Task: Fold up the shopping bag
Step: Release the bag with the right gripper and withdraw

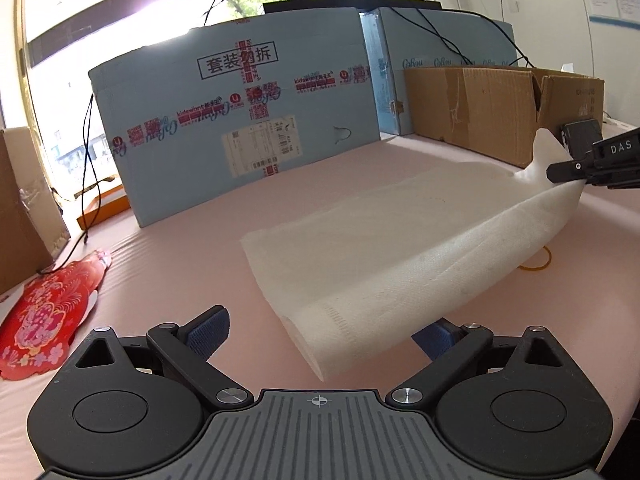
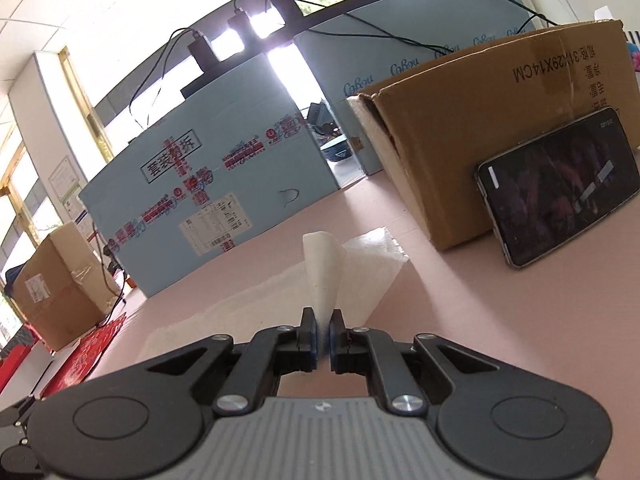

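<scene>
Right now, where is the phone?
In the right wrist view, the phone stands propped against the brown cardboard box at the right, beyond the white shopping bag.

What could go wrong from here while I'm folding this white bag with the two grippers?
1. The right gripper pinches only a thin corner of the white bag; the fabric could slip out.
2. The left gripper is open, its pads not pressing the bag's near end, so a pull may drag the whole bag.
3. The phone leaning on the cardboard box could get knocked over.
</scene>
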Tool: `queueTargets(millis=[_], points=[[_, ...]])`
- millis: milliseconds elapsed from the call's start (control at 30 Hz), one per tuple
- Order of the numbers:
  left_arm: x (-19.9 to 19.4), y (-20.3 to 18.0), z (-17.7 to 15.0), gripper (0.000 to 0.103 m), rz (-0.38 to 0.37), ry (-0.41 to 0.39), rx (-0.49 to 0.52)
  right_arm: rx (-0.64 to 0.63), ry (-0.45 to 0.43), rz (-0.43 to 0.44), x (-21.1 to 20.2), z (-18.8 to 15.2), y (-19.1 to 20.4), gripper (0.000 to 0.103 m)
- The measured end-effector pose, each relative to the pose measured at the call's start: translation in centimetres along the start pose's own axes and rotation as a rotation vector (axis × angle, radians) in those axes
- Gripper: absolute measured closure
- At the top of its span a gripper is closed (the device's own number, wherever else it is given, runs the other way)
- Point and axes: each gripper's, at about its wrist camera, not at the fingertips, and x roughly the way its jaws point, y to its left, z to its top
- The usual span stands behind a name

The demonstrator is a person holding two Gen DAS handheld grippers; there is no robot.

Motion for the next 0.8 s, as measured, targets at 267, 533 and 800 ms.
queueTargets(millis=[267, 533, 800], points=[[-3.1, 1.8, 0.1, 0.005, 0.173, -0.026, 0.008, 0.015, -0.004, 0.006, -1.9, 0.4, -2.4, 0.033], [-2.7, 0.1, 4.1, 0.005, 0.183, -0.127, 0.084, 0.022, -0.007, -0.029, -4.1, 0.9, -5.1, 0.027], [2.9, -6.6, 5.6, 0.005, -0.038, -0.084, 0.267, -0.085, -0.012, -0.032, -4.0, 0.5, -4.7, 0.027]])
